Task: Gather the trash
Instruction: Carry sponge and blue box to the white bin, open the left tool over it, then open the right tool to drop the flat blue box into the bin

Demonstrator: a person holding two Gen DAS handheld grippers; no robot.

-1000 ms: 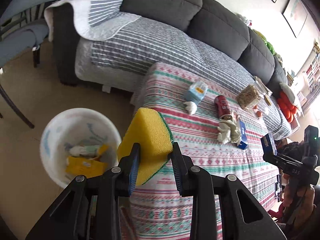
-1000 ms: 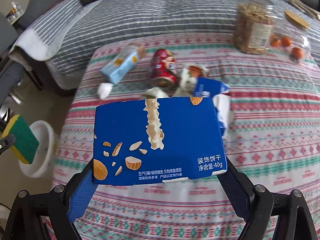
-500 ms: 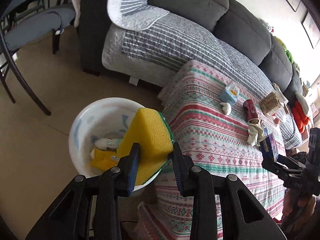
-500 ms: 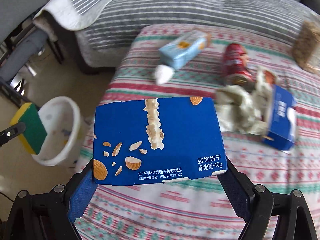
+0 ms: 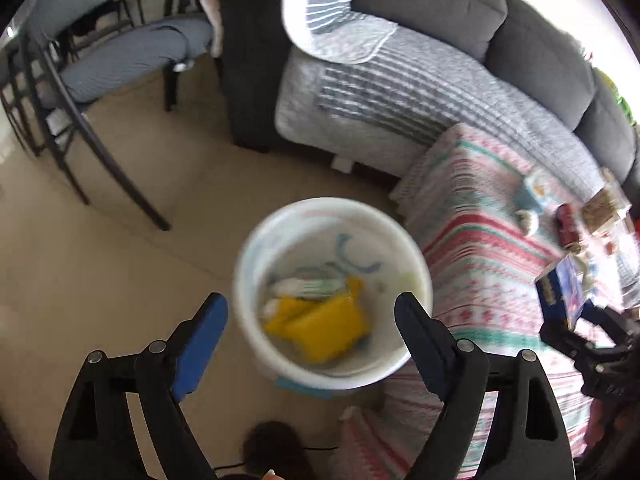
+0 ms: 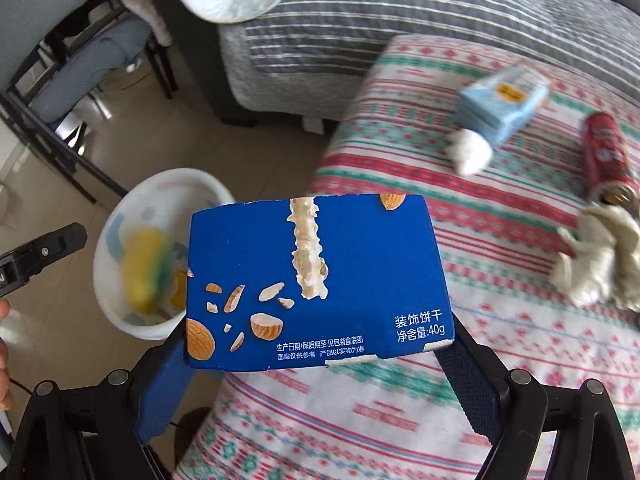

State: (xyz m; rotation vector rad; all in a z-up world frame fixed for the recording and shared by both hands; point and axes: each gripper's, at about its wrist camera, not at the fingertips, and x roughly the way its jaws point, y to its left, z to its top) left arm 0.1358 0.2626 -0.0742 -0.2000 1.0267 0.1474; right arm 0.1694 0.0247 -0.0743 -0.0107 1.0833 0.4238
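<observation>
Left wrist view: my left gripper (image 5: pixel 310 322) is spread wide and holds nothing; it hangs over the white bin (image 5: pixel 334 294) at frame centre, which stands on the floor just beside the table (image 5: pixel 492 248). In the bin lie a yellow sponge (image 5: pixel 324 328), blurred, and some pale scraps I cannot name.

Right wrist view: my right gripper (image 6: pixel 316 344) is pinching a blue box (image 6: pixel 316 284) by its two short ends, flat face toward the camera, at frame centre over the table's near-left corner. The bin (image 6: pixel 160 184) sits at centre left, well apart from the box.

Handling. I judge the box to be thin card, empty or nearly so: light, and likely to buckle if squeezed harder. Its lower edge is already torn. The end-to-end hold looks adequate, and the short travel to the bin should need no firmer grip.

Still on the cloth, right side of the right wrist frame: a pale blue carton (image 6: pixel 502 106) with a white wad (image 6: pixel 470 152) touching it, a red can (image 6: pixel 606 158) lying on its side, and a crumpled paper (image 6: pixel 596 264) just below the can. The can is rigid and may roll, so I would take it across its middle. The paper and wad are soft and can be pinched anywhere. The carton is best held across its flat sides.
</observation>
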